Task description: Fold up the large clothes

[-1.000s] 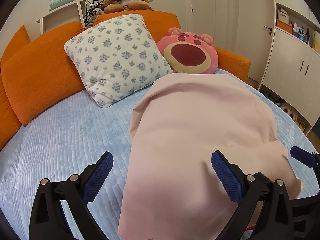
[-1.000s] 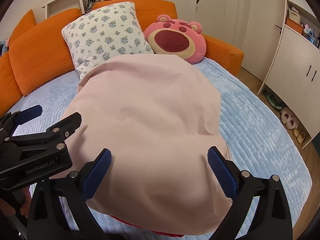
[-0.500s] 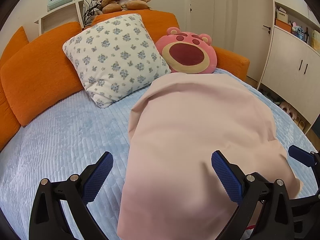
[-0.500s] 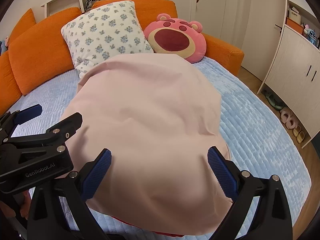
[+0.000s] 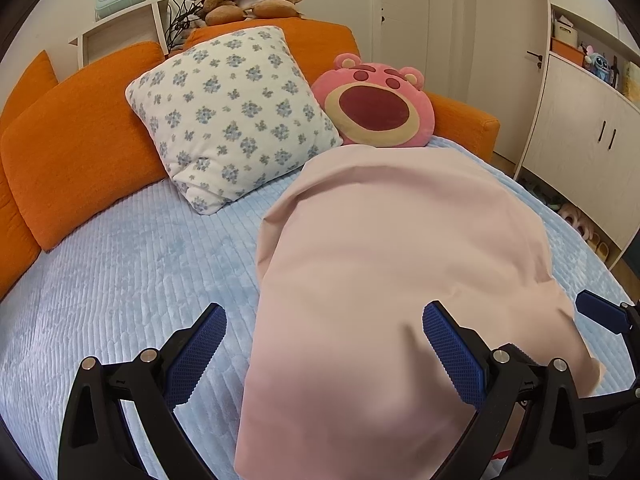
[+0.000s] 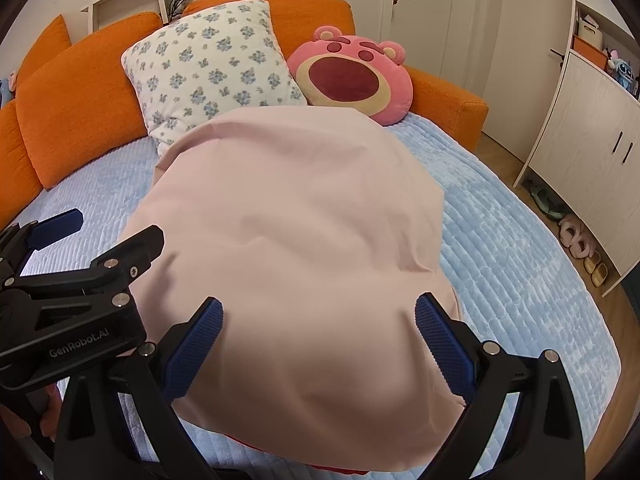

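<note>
A large pale pink garment [image 5: 400,264] [image 6: 304,240] lies spread flat on the light blue bed cover [image 5: 132,264] [image 6: 516,272], reaching from the near edge back to the pillows. My left gripper [image 5: 324,344] hovers open over the garment's near left edge, one finger above bare cover, the other above cloth. My right gripper [image 6: 318,344] stands open over the garment's near end, nothing between its pads. The left gripper's black body [image 6: 76,296] shows at the left of the right wrist view. A red strip peeks out under the garment's near hem [image 6: 328,469].
A floral pillow [image 5: 232,116] and a pink bear cushion [image 5: 376,108] lean on orange backrest cushions [image 5: 80,140] at the far side. White cabinets [image 5: 588,152] stand to the right, slippers [image 6: 576,240] on the wooden floor beside the bed. Bare blue cover lies left of the garment.
Both views have drifted very slightly; the garment lies as before and both grippers stay open above its near end.
</note>
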